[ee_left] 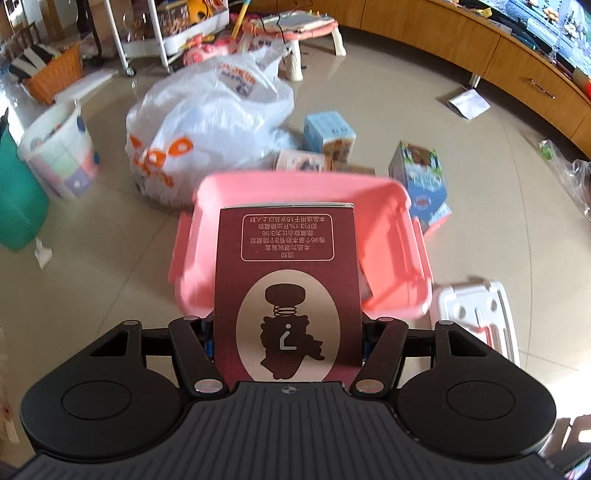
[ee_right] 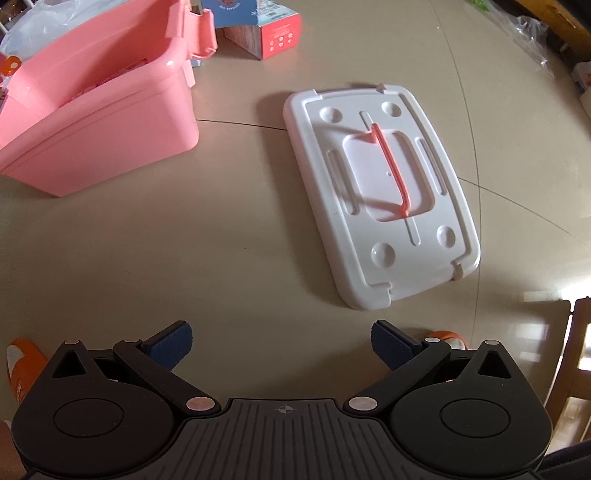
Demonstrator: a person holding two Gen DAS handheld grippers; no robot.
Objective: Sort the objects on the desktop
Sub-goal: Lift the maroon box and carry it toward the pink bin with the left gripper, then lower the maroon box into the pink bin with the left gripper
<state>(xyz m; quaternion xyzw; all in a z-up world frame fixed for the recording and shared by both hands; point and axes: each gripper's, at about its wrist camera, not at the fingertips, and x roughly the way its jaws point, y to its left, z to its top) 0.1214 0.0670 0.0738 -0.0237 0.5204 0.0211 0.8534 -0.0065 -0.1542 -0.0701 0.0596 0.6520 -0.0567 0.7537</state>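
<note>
Left wrist view shows the left gripper point(ee_left: 287, 332) clamping a maroon box point(ee_left: 287, 288) above the pink bin point(ee_left: 391, 236), while only the right wrist view shows the right gripper point(ee_right: 282, 345) spread wide and empty over the floor point(ee_right: 221, 258) near the white lid point(ee_right: 380, 199)

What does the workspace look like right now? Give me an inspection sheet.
Surface: glossy beige tiled floor.
Job's things: maroon carton held above open pink storage bin; white lid with pink handle lies flat beside the bin; more cartons on the floor beyond.
Clutter: white shopping bag, white bucket, orange basket, toys.
Grippers: left tongs shut on the carton; right tongs open, empty, over bare floor.
Cables: nothing seen.
Surroundings: wooden cabinet, pink toy table.
</note>
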